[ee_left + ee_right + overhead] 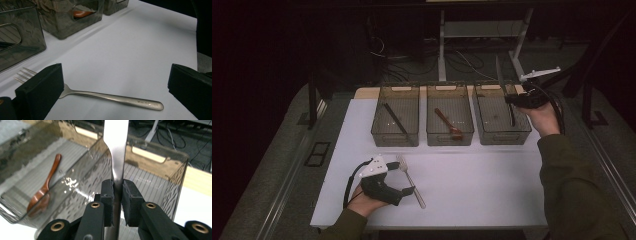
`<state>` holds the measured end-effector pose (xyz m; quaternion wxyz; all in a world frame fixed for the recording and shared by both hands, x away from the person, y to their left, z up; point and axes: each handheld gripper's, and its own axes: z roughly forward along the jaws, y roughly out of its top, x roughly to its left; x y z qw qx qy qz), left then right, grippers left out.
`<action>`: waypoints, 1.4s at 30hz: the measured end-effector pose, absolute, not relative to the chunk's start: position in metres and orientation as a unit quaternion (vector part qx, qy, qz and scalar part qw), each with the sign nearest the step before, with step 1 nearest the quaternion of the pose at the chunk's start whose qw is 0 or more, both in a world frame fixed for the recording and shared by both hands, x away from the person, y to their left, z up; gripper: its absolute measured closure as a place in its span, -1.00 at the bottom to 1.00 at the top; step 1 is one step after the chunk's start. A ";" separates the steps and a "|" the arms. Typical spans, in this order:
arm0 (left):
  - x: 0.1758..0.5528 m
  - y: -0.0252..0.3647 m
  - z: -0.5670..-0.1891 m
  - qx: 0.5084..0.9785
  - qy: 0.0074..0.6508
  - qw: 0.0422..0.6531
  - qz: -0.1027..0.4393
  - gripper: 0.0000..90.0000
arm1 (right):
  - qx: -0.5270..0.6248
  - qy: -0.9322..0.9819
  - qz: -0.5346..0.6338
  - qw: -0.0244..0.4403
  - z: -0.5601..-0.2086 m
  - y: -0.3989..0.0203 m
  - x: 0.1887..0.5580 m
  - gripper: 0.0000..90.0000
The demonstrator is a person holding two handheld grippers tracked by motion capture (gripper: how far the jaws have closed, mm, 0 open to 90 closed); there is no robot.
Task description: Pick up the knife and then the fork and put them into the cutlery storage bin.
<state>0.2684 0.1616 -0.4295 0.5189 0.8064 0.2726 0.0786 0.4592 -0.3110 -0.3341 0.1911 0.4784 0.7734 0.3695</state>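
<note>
My right gripper [513, 98] is shut on a metal knife [499, 72] and holds it nearly upright over the right-hand clear bin [504, 138]. In the right gripper view the pads [128, 195] pinch the knife [117, 155] at its narrow part, and its end rises out of frame. My left gripper [404, 178] rests low on the table, open, around a steel fork [412, 182]. In the left gripper view the fork [112, 97] lies crosswise between the wide-apart jaws, tines to the left, touching neither.
Three clear bins stand in a row at the back of the white table [472, 190]. The left bin [394, 140] holds a dark thin utensil [393, 119]. A wooden spoon [448, 123] lies in the middle bin [450, 140]. Cables and table legs lie beyond.
</note>
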 end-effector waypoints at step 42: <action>0.268 0.161 -0.429 0.809 0.268 0.517 0.076 -1.00 | 0.482 0.834 0.227 0.145 -0.395 -0.306 0.479 0.56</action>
